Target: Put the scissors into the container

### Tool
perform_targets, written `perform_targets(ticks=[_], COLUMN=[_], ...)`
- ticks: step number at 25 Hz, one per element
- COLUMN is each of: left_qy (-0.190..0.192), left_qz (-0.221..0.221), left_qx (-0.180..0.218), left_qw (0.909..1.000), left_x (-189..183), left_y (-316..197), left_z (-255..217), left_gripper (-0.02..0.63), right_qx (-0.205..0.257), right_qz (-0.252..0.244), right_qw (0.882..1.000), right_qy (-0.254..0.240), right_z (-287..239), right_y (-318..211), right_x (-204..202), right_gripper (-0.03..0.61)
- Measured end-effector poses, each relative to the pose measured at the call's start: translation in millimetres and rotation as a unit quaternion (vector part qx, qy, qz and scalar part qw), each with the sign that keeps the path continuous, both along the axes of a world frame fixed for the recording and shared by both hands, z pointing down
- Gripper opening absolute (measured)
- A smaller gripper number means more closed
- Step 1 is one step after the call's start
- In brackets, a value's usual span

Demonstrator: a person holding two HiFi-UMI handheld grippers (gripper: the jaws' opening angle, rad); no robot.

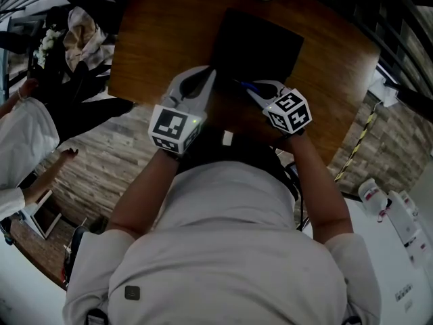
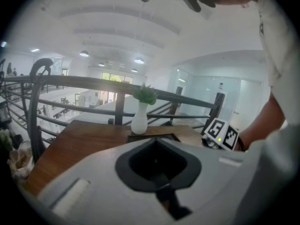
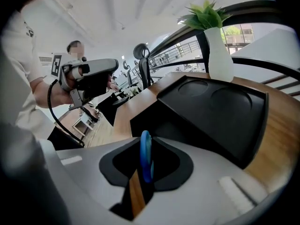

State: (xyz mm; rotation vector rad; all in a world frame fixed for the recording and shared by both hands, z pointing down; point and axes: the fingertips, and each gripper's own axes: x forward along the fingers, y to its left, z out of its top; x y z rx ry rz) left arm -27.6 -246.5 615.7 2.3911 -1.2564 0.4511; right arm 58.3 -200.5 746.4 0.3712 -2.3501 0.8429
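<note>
Here, my right gripper [image 1: 260,94] is clamped on the blue-handled scissors [image 3: 146,152], holding them at the near edge of the black container [image 3: 220,114] on the wooden table [image 1: 157,40]. My left gripper [image 1: 203,80] hovers alongside, jaws together on nothing.

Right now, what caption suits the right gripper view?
Right hand-held gripper shut on blue-handled scissors, facing a black plastic container.

Wooden table [image 1: 155,39], black railing [image 2: 93,82]

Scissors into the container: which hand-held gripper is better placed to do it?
Right: the right hand-held gripper clamps the blue scissors beside the black container; the left hand-held gripper holds nothing.
</note>
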Motion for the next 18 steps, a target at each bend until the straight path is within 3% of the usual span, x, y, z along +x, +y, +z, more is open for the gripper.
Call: perform_targets(ticks=[18], left_qy=[0.003], left_qz=[0.002], left_qx=[-0.014], left_qw=[0.9999], left_x=[4], left_y=[-6], left_z=[13], left_gripper=[0.000], right_qx=[-0.001], right_qz=[-0.008], right_qw=[1.000], right_qy=[0.028], right_z=[12], right_y=[-4], right_x=[-1], right_gripper=[0.086])
